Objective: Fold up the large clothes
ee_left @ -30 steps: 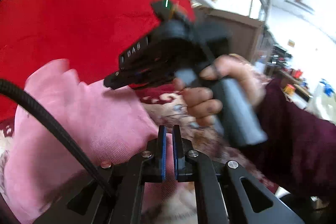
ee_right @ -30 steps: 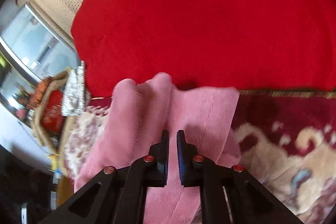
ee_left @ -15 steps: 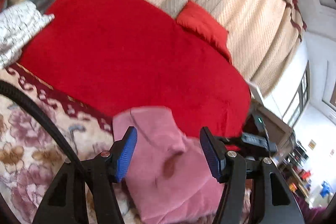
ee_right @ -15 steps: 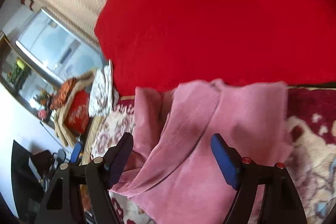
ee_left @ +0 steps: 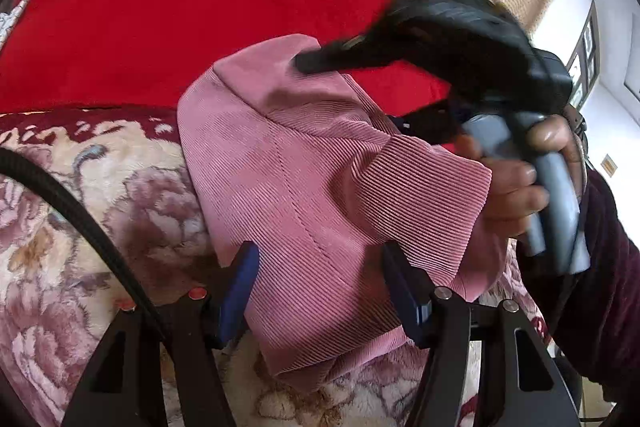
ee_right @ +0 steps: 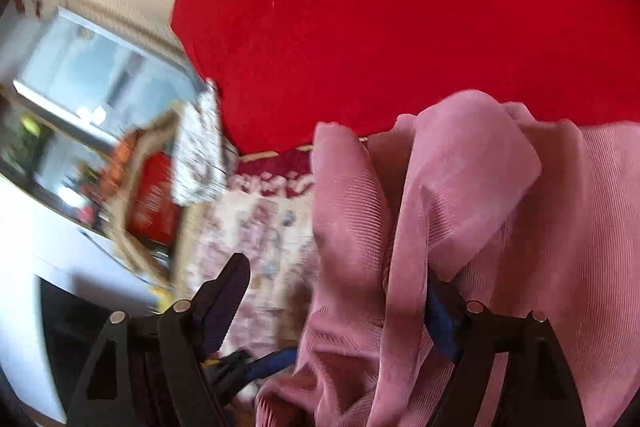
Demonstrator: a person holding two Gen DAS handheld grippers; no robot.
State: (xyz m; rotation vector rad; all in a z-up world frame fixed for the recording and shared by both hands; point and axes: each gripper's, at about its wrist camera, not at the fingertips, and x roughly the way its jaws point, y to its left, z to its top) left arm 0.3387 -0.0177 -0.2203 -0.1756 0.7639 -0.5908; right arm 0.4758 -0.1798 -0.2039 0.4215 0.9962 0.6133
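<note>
My left gripper (ee_left: pixel 320 287) gapes empty over the pink garment (ee_left: pixel 320 195) bunched on the floral blanket (ee_left: pixel 100 207); right gripper (ee_right: pixel 336 303) opening, seemingly clear, garment running away from both

The right wrist view is smeared on its left: a cabinet (ee_right: pixel 100 187) and a patterned cloth (ee_right: pixel 200 155) blur past telling. The pink garment (ee_right: pixel 500 227) runs off the near and right edges, covering part of one blue pad (ee_right: pixel 438 323).

In the left wrist view the right gripper (ee_left: pixel 420 39) is blurred by motion.
</note>
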